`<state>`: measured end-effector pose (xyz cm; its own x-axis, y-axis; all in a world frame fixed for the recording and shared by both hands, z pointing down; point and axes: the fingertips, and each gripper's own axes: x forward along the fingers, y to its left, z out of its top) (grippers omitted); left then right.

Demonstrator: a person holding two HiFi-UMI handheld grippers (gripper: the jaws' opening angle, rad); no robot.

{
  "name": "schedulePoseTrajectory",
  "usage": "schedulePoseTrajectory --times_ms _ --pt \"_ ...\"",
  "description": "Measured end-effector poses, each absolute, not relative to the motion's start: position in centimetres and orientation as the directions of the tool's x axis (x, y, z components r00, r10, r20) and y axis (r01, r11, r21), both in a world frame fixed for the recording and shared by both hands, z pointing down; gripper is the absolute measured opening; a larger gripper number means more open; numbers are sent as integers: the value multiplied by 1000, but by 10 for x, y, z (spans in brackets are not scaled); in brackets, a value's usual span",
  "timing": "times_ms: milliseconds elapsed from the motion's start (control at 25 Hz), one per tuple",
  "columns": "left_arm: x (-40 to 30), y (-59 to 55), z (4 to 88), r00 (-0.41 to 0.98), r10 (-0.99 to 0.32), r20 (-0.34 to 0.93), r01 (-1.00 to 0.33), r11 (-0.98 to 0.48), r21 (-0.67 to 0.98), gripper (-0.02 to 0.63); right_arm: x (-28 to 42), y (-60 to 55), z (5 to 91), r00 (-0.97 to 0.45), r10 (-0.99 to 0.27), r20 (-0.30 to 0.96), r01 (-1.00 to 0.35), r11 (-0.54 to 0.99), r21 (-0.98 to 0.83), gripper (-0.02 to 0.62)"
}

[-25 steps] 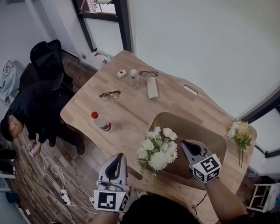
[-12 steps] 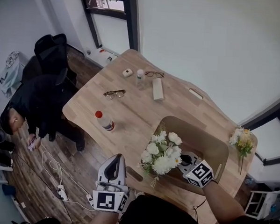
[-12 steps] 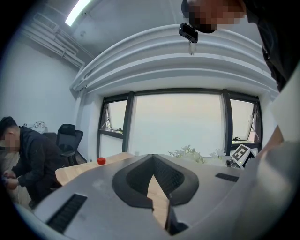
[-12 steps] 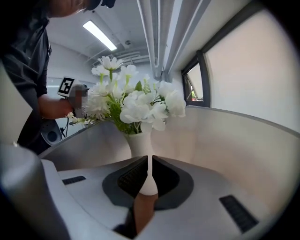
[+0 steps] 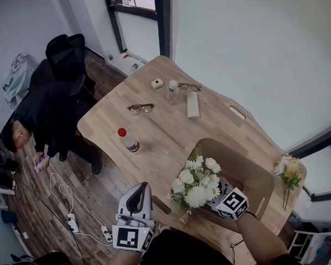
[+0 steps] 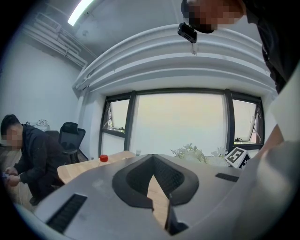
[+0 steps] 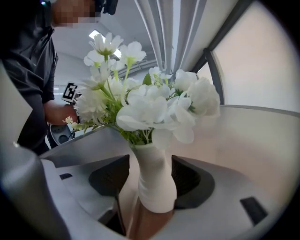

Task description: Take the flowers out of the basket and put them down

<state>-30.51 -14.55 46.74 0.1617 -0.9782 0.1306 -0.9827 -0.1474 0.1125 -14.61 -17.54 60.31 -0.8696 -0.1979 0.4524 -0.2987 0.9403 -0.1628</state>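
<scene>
Right gripper [image 5: 220, 188] in the basket [image 5: 244, 161], jaws just opened wide around the bouquet's [image 5: 195, 180] white-wrapped stem [image 7: 154, 185], left gripper [image 5: 143, 185] closed, empty, beside the table [image 5: 155, 123].

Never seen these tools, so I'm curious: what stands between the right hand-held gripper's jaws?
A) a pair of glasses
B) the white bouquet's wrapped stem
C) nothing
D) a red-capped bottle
B: the white bouquet's wrapped stem stands between the jaws of the right hand-held gripper, which have just been opening and stand apart.
</scene>
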Motion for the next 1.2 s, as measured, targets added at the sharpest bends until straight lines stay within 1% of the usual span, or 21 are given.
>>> schedulePoseTrajectory --times_ms 240,400,560,680,880,1200 --pt "-313 -131 472 134 -979 154 -987 -119 104 2 -168 -180 599 -886 -215 411 -281 954 -108 279" --pt "-317 -127 473 116 -980 164 -990 -102 96 2 -170 -182 600 -887 -215 409 -274 958 -91 275" --pt "-320 -125 472 113 -980 163 -991 -98 93 2 -170 -182 601 -877 -209 433 -272 958 -89 270" --pt "-317 -126 469 124 -980 154 -990 -111 92 2 -167 -181 600 -864 -221 453 -290 953 -89 270" --pt "-307 -132 460 154 -979 135 -986 -143 86 2 -156 -188 588 -850 -271 451 -342 936 -82 270" --pt "-288 -140 441 217 -972 93 -975 -210 74 2 -134 -191 550 -848 -360 389 -420 904 -78 267"
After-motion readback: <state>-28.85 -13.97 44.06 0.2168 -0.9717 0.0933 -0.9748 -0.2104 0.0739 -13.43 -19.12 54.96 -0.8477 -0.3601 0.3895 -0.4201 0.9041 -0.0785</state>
